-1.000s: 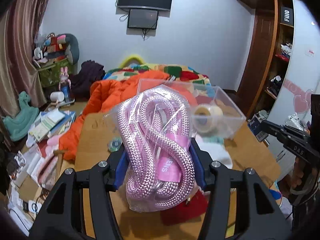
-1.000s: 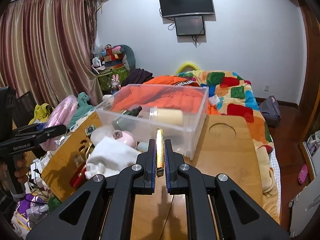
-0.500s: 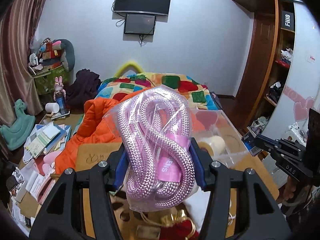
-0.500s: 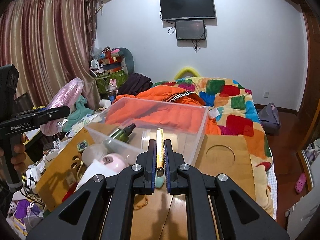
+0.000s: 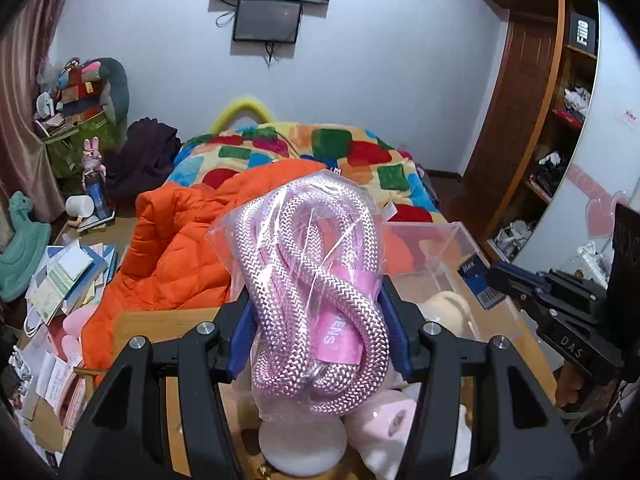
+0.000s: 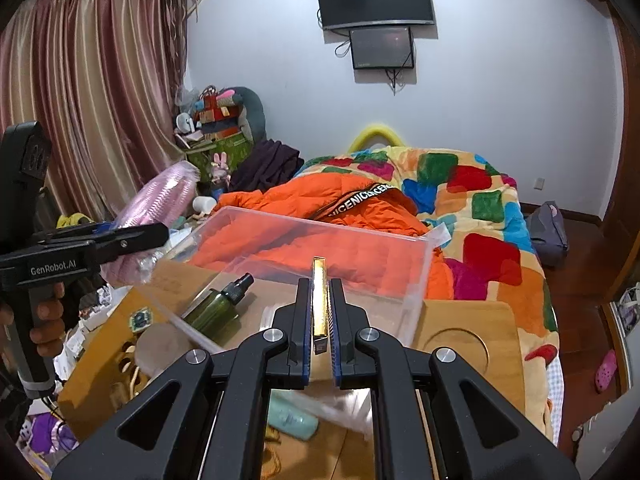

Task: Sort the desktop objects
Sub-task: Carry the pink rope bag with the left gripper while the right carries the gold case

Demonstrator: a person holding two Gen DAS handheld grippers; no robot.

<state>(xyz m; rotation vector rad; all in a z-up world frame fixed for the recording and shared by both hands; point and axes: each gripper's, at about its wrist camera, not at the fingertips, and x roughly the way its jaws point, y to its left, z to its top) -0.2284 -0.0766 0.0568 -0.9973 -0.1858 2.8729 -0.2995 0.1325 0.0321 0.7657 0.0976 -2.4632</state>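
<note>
My left gripper (image 5: 318, 332) is shut on a bagged pink rope (image 5: 316, 288) and holds it up above the wooden desk (image 5: 160, 326). It also shows in the right wrist view (image 6: 136, 240), with the rope (image 6: 160, 196) sticking up. My right gripper (image 6: 320, 320) is shut on a thin gold box (image 6: 319, 300), edge on, over the clear plastic bin (image 6: 320, 240). In the left wrist view that gripper (image 5: 504, 280) holds a blue-faced pack (image 5: 476, 280) by the bin (image 5: 452, 248). A green spray bottle (image 6: 218, 308) lies in the bin.
A pale round lid (image 5: 298, 444), a pink item (image 5: 384, 424) and white cloth lie on the desk below the rope. A mint tube (image 6: 292, 418) lies under my right gripper. A bed with an orange jacket (image 5: 180, 248) is behind the desk. Books litter the floor (image 5: 60, 276) at left.
Both grippers have risen and moved forward over the desk with their loads. The bin now sits lower and closer in both views.
</note>
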